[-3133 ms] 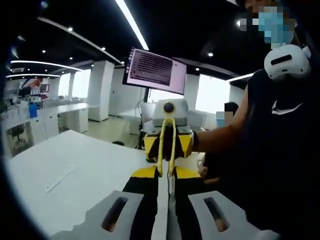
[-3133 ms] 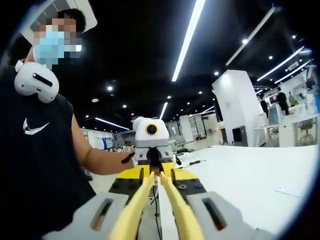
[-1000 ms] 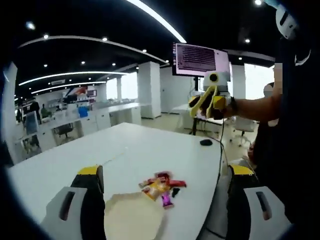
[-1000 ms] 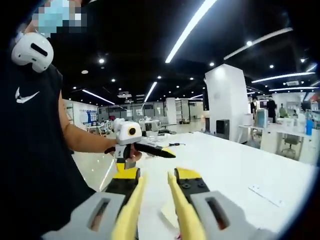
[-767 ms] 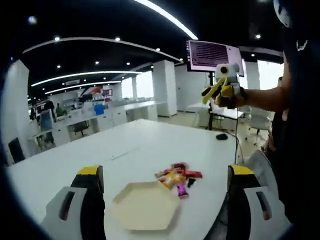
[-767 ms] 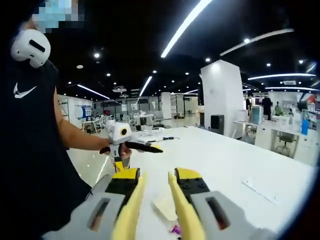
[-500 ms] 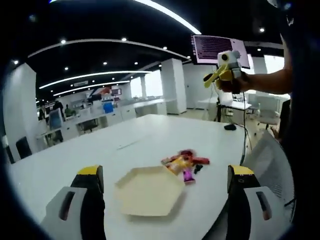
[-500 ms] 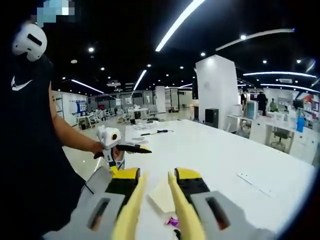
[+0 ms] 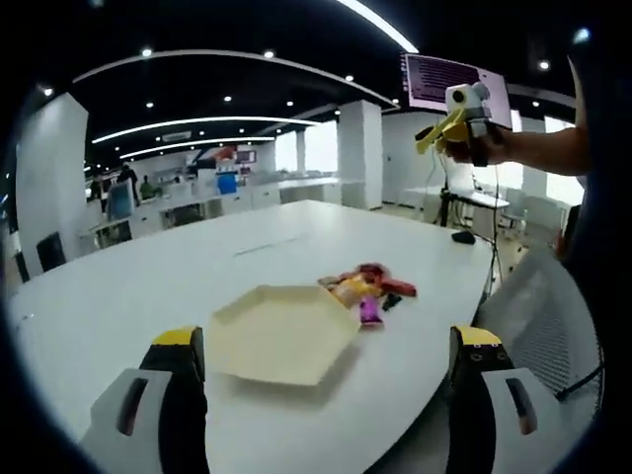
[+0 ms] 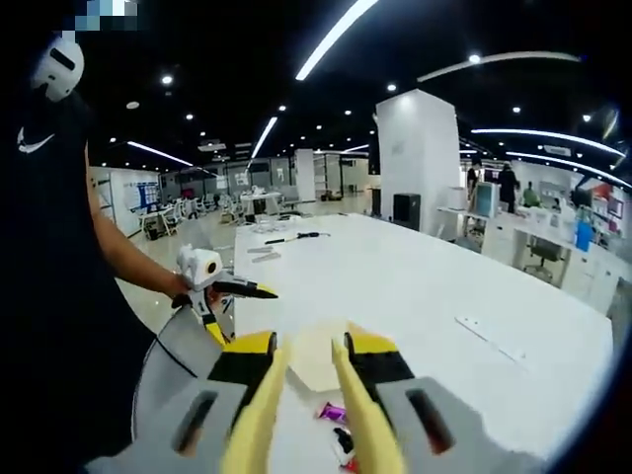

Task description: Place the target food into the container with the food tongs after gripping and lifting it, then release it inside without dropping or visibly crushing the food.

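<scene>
Cream-coloured and six-sided, a shallow tray (image 9: pixel 281 331) is seen lying flat on the white tabletop (image 9: pixel 118 296) in the left gripper view. Just beside its far right corner a small heap of wrapped snacks (image 9: pixel 367 289) is found, in red, orange and purple wrappers; whether the nearest packet touches the tray's rim cannot be told. Nothing is seen lying in the tray.

The left tool (image 9: pixel 321 395) is held wide open above the near edge of the tabletop, with nothing between its black and yellow jaws; the tray is framed between them. In the same view the right tool (image 9: pixel 442 130) is held up in a person's hand (image 9: pixel 484 148), well above and beyond the snacks, with yellow tongs mounted on it.

In the right gripper view the yellow tongs (image 10: pixel 306 405) are carried by the right tool's jaws and are parted a little, with nothing gripped. Between their arms part of the tray (image 10: pixel 314 363) is visible, and a purple packet (image 10: pixel 331 412) lies below it on the tabletop. The left tool (image 10: pixel 252 289) is seen at the left, held by a bare arm.
</scene>
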A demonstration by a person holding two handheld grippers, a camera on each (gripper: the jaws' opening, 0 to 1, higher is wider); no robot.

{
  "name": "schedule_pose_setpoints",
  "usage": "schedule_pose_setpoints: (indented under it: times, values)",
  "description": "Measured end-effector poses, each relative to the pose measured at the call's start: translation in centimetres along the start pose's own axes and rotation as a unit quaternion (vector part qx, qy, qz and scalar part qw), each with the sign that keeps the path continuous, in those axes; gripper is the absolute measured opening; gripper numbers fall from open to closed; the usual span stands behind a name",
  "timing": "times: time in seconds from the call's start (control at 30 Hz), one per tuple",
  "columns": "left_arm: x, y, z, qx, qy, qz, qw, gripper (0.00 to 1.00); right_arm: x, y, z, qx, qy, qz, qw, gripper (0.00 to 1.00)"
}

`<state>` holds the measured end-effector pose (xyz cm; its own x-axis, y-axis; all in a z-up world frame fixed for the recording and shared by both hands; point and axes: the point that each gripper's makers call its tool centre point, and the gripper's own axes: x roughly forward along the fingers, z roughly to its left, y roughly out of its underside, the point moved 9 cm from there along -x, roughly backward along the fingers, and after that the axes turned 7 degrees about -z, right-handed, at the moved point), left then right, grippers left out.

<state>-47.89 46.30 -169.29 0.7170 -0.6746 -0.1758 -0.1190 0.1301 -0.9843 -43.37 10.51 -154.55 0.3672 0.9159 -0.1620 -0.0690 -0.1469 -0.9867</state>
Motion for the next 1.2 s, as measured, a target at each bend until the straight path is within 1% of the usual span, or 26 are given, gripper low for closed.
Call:
schedule_pose_setpoints:
  times: [0.13, 0.27, 0.37, 0.57, 0.77, 0.83, 0.93, 1.07, 1.2]
  values:
    - [0.2, 0.2, 0.3, -0.001, -0.019, -0.002, 0.9998, 1.0, 0.0, 0.1, -0.2, 0.001, 0.002, 0.003, 1.0, 0.27]
    - [0.3, 0.4, 0.6, 0.001, -0.025, -0.001, 0.9997, 1.0, 0.0, 0.2, -0.3, 0.001, 0.0, 0.005, 1.0, 0.27]
    - [0.5, 0.5, 0.8, 0.0, -0.024, 0.004, 0.9997, 1.0, 0.1, 0.3, -0.4, 0.0, 0.0, 0.008, 1.0, 0.27]
    - [1.2, -0.2, 1.0, 0.01, -0.018, 0.004, 0.9998, 1.0, 0.0, 0.9, -0.8, 0.0, 0.007, 0.019, 0.9998, 0.27]
    - [1.7, 0.6, 0.7, 0.012, -0.02, 0.012, 0.9997, 0.99, -0.1, 1.3, -0.8, 0.005, 0.013, 0.023, 0.9996, 0.27]
    - [1.7, 0.9, 0.8, 0.022, -0.024, 0.024, 0.9992, 0.99, -0.1, 1.5, -0.9, 0.006, 0.015, 0.025, 0.9996, 0.27]
    - [1.7, 1.0, 0.9, 0.022, -0.024, 0.024, 0.9992, 0.99, -0.1, 1.7, -1.0, 0.008, 0.016, 0.025, 0.9995, 0.27]
    - [1.7, 0.9, 0.6, 0.023, -0.016, 0.023, 0.9994, 0.99, 0.0, 1.8, -1.1, 0.004, 0.021, 0.028, 0.9994, 0.27]
    - [1.7, 1.0, 0.6, 0.022, -0.013, 0.024, 0.9994, 0.99, 0.1, 2.3, -1.2, 0.003, 0.028, 0.033, 0.999, 0.27]
